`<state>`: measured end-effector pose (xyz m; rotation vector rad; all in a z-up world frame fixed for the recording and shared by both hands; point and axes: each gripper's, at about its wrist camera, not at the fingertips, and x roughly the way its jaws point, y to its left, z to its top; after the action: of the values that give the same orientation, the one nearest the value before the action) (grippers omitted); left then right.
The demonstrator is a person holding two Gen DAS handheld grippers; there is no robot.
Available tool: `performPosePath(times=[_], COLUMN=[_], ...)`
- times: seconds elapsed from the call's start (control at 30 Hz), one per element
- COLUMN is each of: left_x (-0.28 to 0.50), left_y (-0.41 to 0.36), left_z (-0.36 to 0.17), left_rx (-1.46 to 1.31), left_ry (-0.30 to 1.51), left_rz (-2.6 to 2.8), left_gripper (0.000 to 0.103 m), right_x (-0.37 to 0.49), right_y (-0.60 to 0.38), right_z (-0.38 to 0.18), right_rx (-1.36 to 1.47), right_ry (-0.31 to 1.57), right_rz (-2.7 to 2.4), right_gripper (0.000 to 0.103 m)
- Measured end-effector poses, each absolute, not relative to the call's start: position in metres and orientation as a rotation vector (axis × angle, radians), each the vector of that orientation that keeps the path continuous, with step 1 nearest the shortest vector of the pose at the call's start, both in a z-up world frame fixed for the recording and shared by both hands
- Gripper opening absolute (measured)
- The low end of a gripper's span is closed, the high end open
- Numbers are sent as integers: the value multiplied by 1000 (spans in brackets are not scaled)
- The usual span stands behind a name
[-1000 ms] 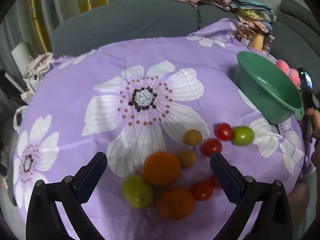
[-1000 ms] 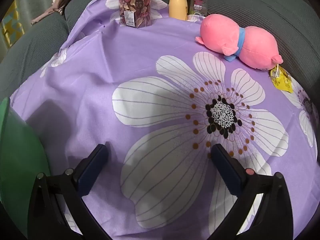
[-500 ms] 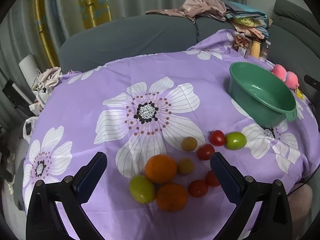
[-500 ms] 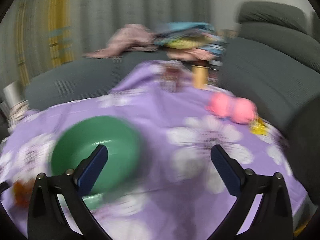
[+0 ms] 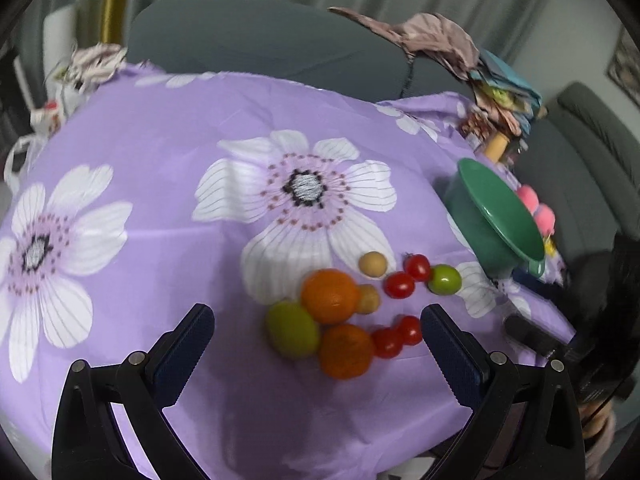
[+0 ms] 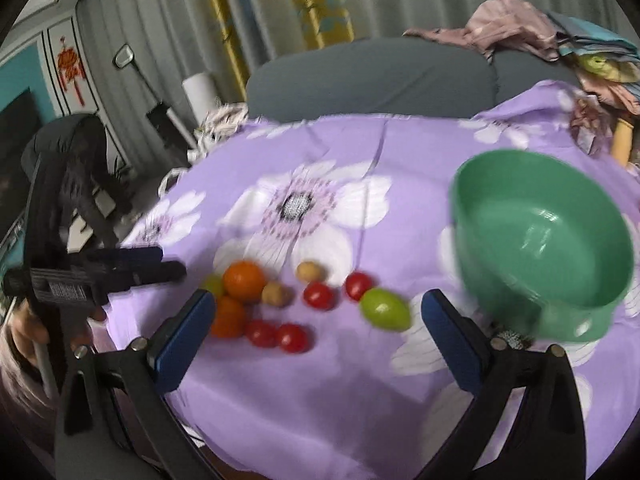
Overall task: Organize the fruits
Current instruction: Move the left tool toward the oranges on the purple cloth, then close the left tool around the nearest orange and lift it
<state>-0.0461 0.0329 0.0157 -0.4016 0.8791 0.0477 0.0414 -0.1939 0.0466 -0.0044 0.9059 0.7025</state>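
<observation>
Fruit waiting to be gathered

Both hand-held grippers, left (image 5: pixel 316 330) and right (image 6: pixel 316 316), hover spread and empty; loose round fruits (image 5: pixel 330 296) cluster near the worktop's front edge beside the empty green plastic bowl (image 6: pixel 540 240), presumably their destination.

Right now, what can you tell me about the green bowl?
The green bowl looks like glossy plastic, round and deep, with a small tab handle on its near rim. It is empty and stands upright on the purple floral cloth, right of the fruit. Nearest to it is a green fruit, apart from it. Neither gripper touches it.
</observation>
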Motion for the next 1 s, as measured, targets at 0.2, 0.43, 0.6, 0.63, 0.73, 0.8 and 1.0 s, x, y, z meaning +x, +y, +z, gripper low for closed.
performPosePath(times=[0.2, 0.43, 0.6, 0.63, 0.73, 0.8, 1.0], left_x=[-55, -61, -58, -57, -54, -52, -48], left_y=[41, 37, 29, 28, 23, 21, 22], left_z=[10, 2, -1, -2, -8, -12, -18], left_rx=[-422, -470, -478, -484, -522, -554, -593], left_ry=[877, 904, 929, 934, 960, 970, 993], left_rz=[-72, -197, -249, -258, -294, -313, -314], left_gripper=[102, 102, 102, 102, 102, 102, 101], right_x=[28, 21, 20, 20, 19, 19, 21], right_y=[-177, -155, -143, -142, -135, -132, -125], right_z=[27, 21, 14, 13, 8, 4, -6], right_rx=[-44, 22, 58, 60, 71, 92, 157], right_ry=[957, 971, 981, 987, 1011, 1026, 1064], right_rz=[784, 926, 992, 1000, 1037, 1072, 1114], right_gripper=[103, 103, 102, 102, 97, 92, 78])
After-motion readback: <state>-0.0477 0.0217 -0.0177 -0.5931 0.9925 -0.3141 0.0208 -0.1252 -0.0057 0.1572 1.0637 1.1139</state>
